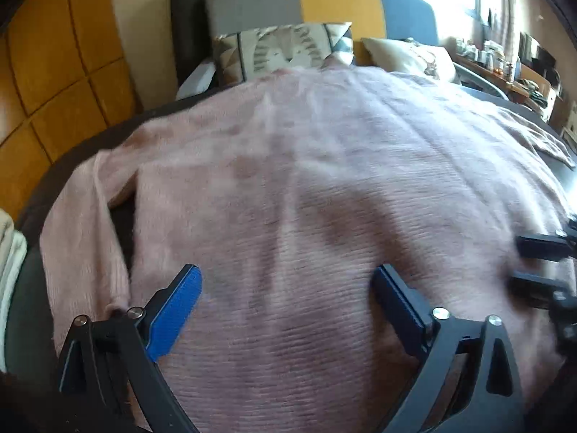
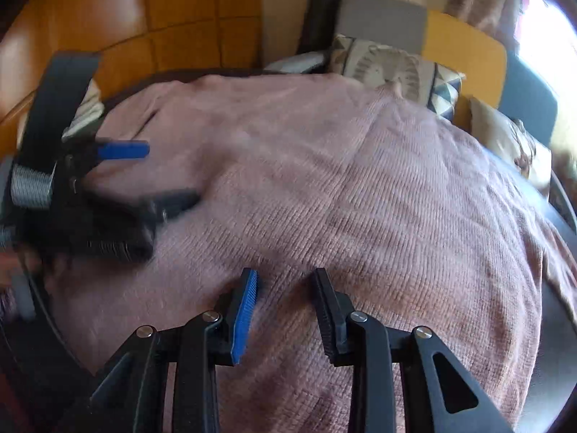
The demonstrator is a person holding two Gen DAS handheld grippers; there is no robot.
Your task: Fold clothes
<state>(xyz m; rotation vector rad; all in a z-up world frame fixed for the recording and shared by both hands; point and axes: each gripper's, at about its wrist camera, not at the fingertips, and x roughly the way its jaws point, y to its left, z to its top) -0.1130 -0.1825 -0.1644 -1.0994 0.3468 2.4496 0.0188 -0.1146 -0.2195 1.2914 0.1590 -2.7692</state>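
Pink sweater [image 1: 324,180] flat; left gripper [image 1: 288,281], right gripper [image 2: 285,281] agape above.

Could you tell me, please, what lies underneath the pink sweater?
The pink sweater is spread over a dark surface, seen along its left edge and between sleeve and body. Most of that surface is covered, so anything else beneath cannot be seen.

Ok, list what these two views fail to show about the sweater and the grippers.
- Pink sweater hem: cut off by the bottom edge in both wrist views.
- Its far sleeve: runs out at the left wrist view's edge.
- Left gripper in the right wrist view: motion-blurred.
- Right gripper in the left wrist view: cropped, blurred.
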